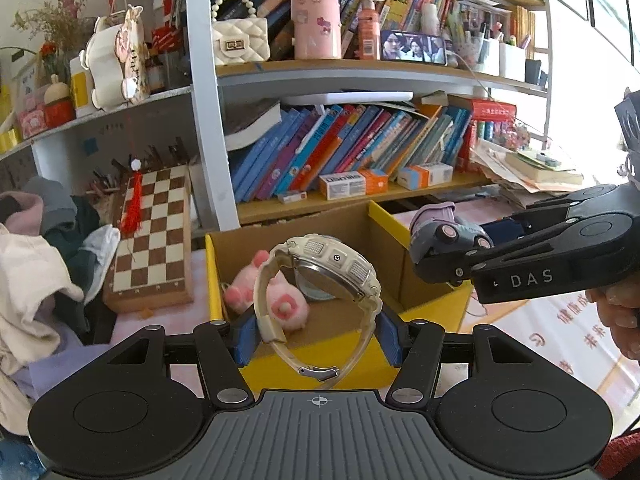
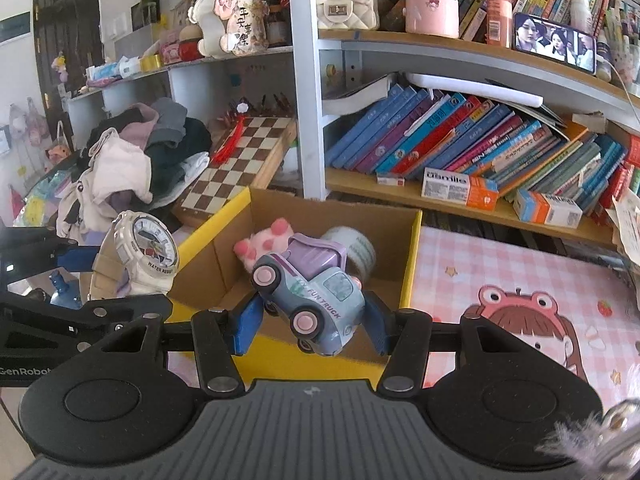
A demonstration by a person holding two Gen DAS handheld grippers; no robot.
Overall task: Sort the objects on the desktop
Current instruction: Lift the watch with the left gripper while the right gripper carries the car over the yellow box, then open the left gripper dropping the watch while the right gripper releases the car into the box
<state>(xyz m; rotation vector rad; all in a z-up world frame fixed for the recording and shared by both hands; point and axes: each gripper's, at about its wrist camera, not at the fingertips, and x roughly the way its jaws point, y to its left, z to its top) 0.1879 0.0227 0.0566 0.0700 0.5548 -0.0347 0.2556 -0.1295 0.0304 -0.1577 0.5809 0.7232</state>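
Observation:
My left gripper point(image 1: 318, 334) is shut on a cream wristwatch point(image 1: 320, 276) and holds it above the near edge of an open yellow cardboard box point(image 1: 320, 360). My right gripper point(image 2: 314, 326) is shut on a grey-blue and lilac toy truck point(image 2: 310, 292) and holds it over the same box point(image 2: 412, 256). The truck also shows at the right of the left wrist view point(image 1: 444, 236), and the watch at the left of the right wrist view point(image 2: 140, 256). Inside the box lie a pink plush toy point(image 1: 276, 296) and a roll of tape point(image 2: 354, 250).
A bookshelf point(image 1: 360, 200) with leaning books and small medicine boxes stands right behind the box. A chessboard point(image 1: 152, 236) leans at the left beside a pile of clothes point(image 1: 36, 280). A pink cartoon desk mat point(image 2: 520, 300) lies to the box's right.

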